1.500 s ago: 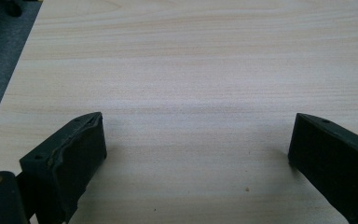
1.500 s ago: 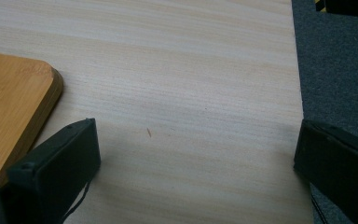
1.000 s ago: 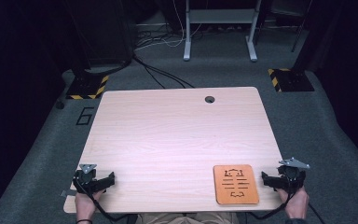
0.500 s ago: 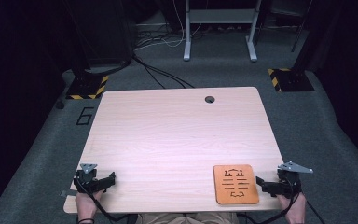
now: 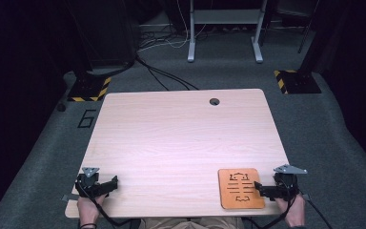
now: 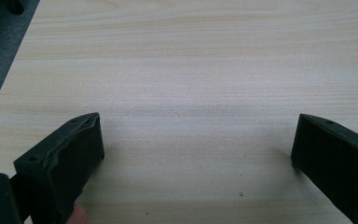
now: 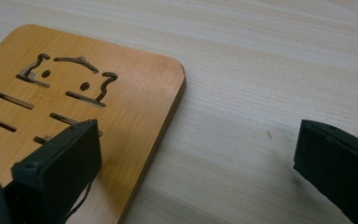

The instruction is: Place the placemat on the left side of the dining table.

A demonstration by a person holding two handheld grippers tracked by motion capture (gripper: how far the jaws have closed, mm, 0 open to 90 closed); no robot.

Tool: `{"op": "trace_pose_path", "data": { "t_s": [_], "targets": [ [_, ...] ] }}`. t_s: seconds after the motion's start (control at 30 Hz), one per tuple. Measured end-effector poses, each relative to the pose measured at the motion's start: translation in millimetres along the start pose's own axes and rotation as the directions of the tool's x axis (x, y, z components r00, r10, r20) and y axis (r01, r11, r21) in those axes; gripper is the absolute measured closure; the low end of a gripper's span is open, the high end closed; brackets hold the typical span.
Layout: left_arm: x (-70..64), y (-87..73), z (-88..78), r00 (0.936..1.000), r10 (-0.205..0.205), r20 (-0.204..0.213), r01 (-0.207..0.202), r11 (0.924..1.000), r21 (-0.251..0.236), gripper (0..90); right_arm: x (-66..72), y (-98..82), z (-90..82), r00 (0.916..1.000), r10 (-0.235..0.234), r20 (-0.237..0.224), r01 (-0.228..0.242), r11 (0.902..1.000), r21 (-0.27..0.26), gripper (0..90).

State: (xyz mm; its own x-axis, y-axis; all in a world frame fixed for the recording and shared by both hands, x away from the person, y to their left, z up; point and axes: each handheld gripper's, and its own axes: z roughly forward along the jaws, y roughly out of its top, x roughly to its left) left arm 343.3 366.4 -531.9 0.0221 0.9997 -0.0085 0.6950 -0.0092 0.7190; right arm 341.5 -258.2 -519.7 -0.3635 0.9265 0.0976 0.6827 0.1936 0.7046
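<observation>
Straddling board (image 7: 74, 98) edge, gaping right gripper (image 7: 196, 154)

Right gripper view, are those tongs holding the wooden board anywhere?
No. The right tongs are open over the wooden board's edge, gripping nothing.
</observation>
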Motion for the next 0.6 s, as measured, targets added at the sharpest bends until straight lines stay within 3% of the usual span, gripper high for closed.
{"op": "trace_pose_path", "data": {
  "t_s": [0.3,0.6],
  "targets": [
    [0.0,0.1,0.3,1.0000,0.001,-0.001,-0.001,1.0000,-0.003,2.2,5.9,1.4,2.9,0.9998,-0.017,-0.012,0.017,0.9998,0.005,0.1],
    [-0.1,0.2,0.3,1.0000,0.000,-0.001,0.000,1.0000,-0.003,2.2,2.7,0.3,3.0,0.9997,-0.016,-0.018,0.016,0.9998,0.010,0.1]
  ]
}}
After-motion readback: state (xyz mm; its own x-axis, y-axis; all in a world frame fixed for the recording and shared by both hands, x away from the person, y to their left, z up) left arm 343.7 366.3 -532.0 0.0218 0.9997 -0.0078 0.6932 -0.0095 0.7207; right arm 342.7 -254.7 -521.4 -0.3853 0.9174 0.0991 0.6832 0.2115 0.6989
